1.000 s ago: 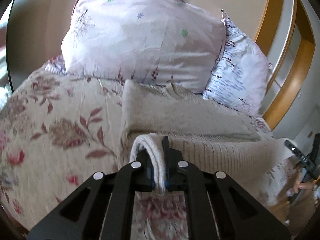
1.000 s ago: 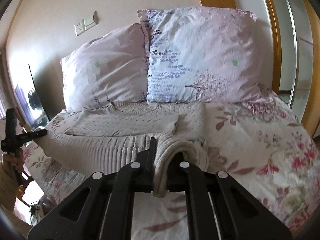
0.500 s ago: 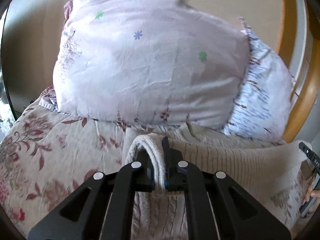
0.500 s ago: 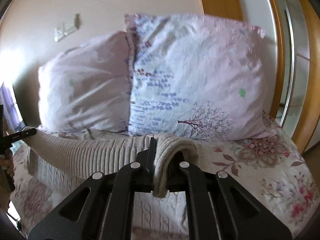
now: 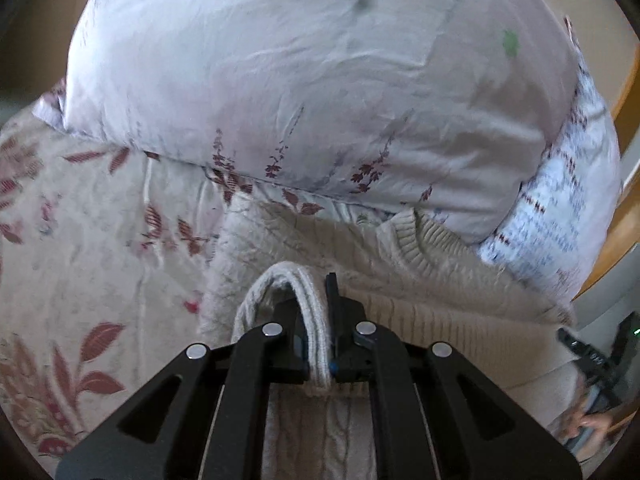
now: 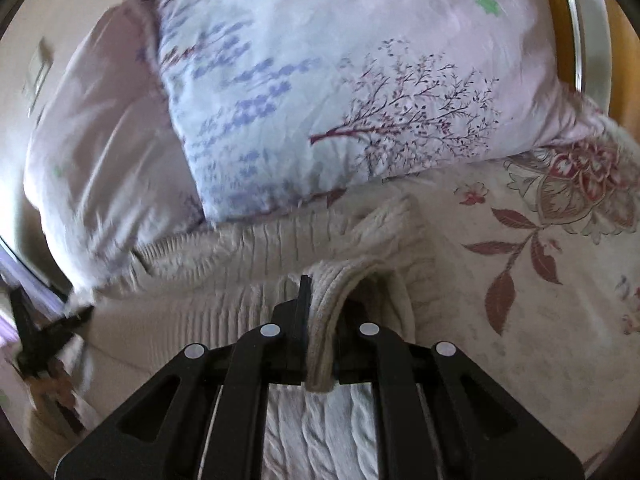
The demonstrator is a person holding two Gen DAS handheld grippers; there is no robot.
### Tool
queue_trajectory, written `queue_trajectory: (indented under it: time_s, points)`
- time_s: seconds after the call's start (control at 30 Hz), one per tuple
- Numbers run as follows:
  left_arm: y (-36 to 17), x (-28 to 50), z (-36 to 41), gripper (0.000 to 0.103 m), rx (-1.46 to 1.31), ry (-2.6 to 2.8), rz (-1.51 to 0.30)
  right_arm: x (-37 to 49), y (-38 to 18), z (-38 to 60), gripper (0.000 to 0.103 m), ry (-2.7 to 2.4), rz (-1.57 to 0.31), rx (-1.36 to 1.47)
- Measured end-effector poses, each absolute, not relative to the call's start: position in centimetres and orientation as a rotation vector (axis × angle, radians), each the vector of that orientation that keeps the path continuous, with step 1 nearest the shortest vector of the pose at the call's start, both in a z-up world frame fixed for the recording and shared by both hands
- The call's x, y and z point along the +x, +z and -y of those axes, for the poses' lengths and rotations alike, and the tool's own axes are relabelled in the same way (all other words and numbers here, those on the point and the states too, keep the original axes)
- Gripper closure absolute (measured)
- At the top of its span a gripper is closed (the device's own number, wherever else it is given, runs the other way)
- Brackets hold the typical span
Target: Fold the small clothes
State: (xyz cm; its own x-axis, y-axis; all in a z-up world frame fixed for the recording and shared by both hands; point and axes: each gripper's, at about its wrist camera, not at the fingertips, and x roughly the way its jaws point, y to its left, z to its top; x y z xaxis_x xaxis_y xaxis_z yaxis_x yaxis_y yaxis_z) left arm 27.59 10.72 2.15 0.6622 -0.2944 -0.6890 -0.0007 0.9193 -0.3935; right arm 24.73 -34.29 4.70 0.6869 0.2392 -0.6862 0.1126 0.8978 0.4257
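In the left wrist view we see the floral bedspread (image 5: 92,264) filling the left side of the frame, flat and bare out to the dark rim. At lower centre our left gripper (image 5: 318,340) has its jaws pressed together on a doubled band of the cream knit sweater (image 5: 440,320), which spreads from centre to lower right with its ribbed neckline just beside the pillows. The lilac pillow (image 5: 312,80) takes the whole upper frame and its lower edge overhangs the sweater's far edge, so little room is left ahead. At right the blue-printed pillow (image 5: 560,208) is blurred, with a wooden frame (image 5: 624,232) cut off by the rim. At lower right we make out our right gripper (image 5: 588,356) only as a dark, smeared shape.

In the right wrist view the left third is motion-blurred; the left gripper (image 6: 44,332) is a dark blur at the far left. At lower centre the right gripper (image 6: 320,336) pinches a folded edge of the sweater (image 6: 224,284). The blue-printed pillow (image 6: 340,92) touches the sweater's far edge. To the right the bedspread (image 6: 540,280) lies open.
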Motion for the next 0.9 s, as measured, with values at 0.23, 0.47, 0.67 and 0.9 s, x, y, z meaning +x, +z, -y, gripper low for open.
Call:
queue_trajectory:
  time_s: [0.23, 0.47, 0.67, 0.9]
  points:
    - [1.4, 30.0, -10.5, 0.083, -0.491, -0.183, -0.851, 27.6, 4.9, 35.0, 0.038, 0.073, -0.826, 0.595]
    - [3.5, 29.2, -11.1, 0.033, -0.559, -0.229, -0.743, 26.5, 5.6, 35.6, 0.031, 0.072, -0.779, 0.618]
    - [5.2, 26.1, -12.4, 0.038, -0.382, -0.198, -0.721, 22.6, 5.6, 38.8, 0.047, 0.002, -0.755, 0.597]
    - [3.6, 23.3, -12.3, 0.048, -0.221, -0.176, -0.781, 19.4, 4.3, 38.2, 0.059, 0.038, -0.822, 0.481]
